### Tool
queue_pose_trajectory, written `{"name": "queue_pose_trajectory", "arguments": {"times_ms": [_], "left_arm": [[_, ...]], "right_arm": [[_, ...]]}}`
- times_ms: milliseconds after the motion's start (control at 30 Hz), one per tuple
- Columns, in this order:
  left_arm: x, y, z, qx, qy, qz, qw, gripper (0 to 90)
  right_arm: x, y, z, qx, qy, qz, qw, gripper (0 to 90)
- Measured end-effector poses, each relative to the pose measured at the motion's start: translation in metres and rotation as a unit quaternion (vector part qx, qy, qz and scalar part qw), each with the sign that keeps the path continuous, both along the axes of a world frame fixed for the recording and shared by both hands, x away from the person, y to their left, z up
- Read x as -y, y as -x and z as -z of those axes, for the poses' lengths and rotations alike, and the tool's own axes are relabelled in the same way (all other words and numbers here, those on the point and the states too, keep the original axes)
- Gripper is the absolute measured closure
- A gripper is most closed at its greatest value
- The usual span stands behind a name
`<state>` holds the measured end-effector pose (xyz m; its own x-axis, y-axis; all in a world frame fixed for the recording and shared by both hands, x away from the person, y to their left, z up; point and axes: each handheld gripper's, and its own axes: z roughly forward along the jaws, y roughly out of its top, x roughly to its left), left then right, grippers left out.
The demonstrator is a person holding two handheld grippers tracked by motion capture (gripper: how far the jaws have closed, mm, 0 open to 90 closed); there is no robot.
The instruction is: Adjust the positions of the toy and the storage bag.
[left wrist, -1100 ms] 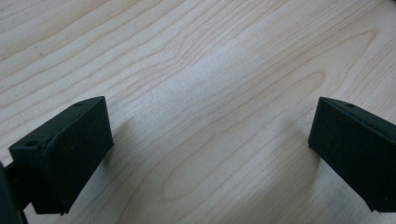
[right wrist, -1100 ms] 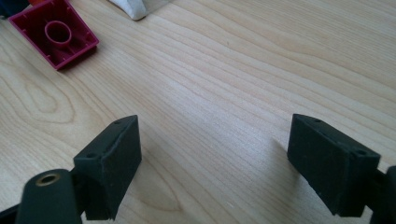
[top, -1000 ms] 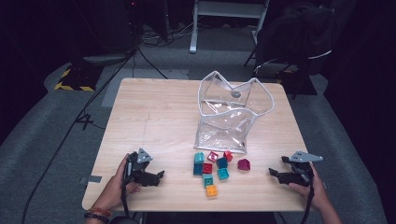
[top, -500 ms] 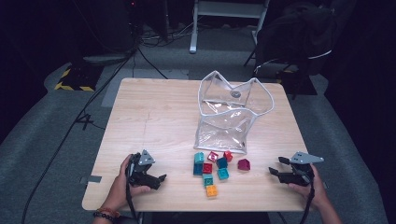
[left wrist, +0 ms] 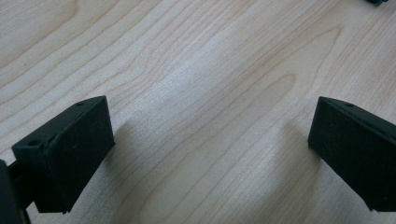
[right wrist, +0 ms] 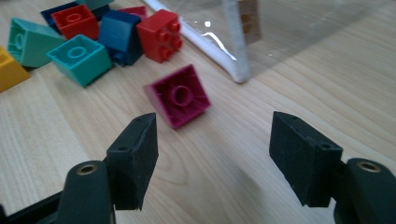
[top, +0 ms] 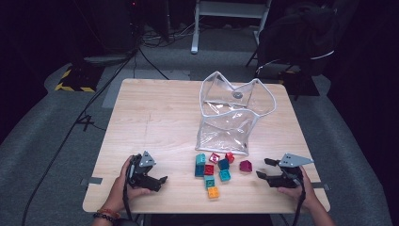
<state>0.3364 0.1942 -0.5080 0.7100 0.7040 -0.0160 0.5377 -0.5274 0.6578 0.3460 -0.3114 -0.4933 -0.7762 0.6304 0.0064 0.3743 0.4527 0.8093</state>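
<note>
Right hand-held gripper [right wrist: 212,158] nearer, empty jaws narrowed, magenta block [right wrist: 179,95] just ahead

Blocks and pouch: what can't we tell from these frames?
- Blocks, high view: too small to count studs or see which touch.
- Yellow block, right gripper view: cut off by left edge.
- Pouch, right gripper view: top cut off; whether anything is inside, unclear through glare.
</note>
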Motion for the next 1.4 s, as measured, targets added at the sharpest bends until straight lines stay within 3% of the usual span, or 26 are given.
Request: {"name": "queue_pose_trajectory", "arguments": {"times_ms": [400, 867, 1067, 1167, 1400], "left_arm": [[0.0, 0.001, 0.0, -0.001, 0.001, -0.002, 1.0, 0.6], [-0.001, 0.006, 0.0, 0.005, 0.006, -0.002, 1.0, 4.4], [-0.001, 0.006, 0.0, 0.005, 0.007, -0.002, 1.0, 4.4], [-0.001, 0.006, 0.0, 0.005, 0.007, -0.002, 1.0, 4.4], [-0.001, 0.006, 0.0, 0.005, 0.007, -0.002, 1.0, 4.4]], "right_arm": [[-0.029, -0.005, -0.001, 0.004, 0.01, -0.049, 0.9987, 32.8], [-0.047, -0.022, 0.009, -0.014, 0.013, -0.06, 0.998, 34.4], [-0.048, -0.023, 0.009, -0.016, 0.015, -0.058, 0.9981, 43.9], [-0.05, -0.022, 0.01, -0.018, 0.028, -0.065, 0.9974, 54.7], [-0.05, -0.021, 0.011, -0.015, 0.036, -0.064, 0.9972, 58.9]]}}
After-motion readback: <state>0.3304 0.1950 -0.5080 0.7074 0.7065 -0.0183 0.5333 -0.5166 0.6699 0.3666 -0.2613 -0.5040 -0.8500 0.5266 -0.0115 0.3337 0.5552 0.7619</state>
